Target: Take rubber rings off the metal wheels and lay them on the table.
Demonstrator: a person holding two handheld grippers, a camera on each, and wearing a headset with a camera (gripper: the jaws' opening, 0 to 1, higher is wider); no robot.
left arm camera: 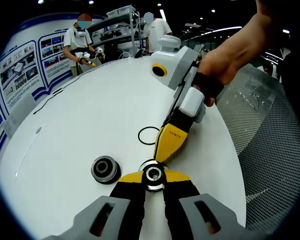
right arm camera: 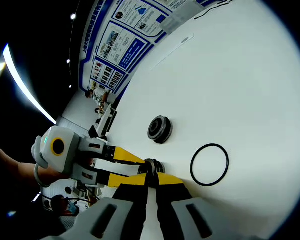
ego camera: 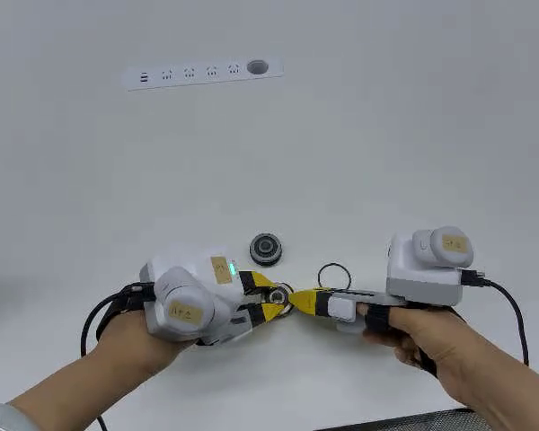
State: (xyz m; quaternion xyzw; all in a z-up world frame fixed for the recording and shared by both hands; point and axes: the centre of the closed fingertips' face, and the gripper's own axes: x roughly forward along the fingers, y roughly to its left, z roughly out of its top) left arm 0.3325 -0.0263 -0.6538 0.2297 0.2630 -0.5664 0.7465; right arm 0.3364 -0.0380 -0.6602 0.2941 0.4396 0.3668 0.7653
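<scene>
My left gripper (ego camera: 275, 297) is shut on a small metal wheel (left arm camera: 153, 174), one yellow jaw on each side of it. From the right, my right gripper (ego camera: 296, 299) meets that wheel (right arm camera: 153, 165) with its jaws pressed together on the rubber ring at the rim. A second wheel (ego camera: 266, 249) with a dark ring around it lies flat on the table just beyond; it is also the second wheel (left arm camera: 105, 169) and the second wheel (right arm camera: 160, 129) in the gripper views. One loose black rubber ring (ego camera: 334, 276) lies flat on the table, behind the right gripper's jaws.
The work surface is a white table (ego camera: 359, 162). A white power strip (ego camera: 202, 72) lies far back. A dark mesh surface (left arm camera: 270, 125) borders the table's near edge. People stand in the background of the left gripper view.
</scene>
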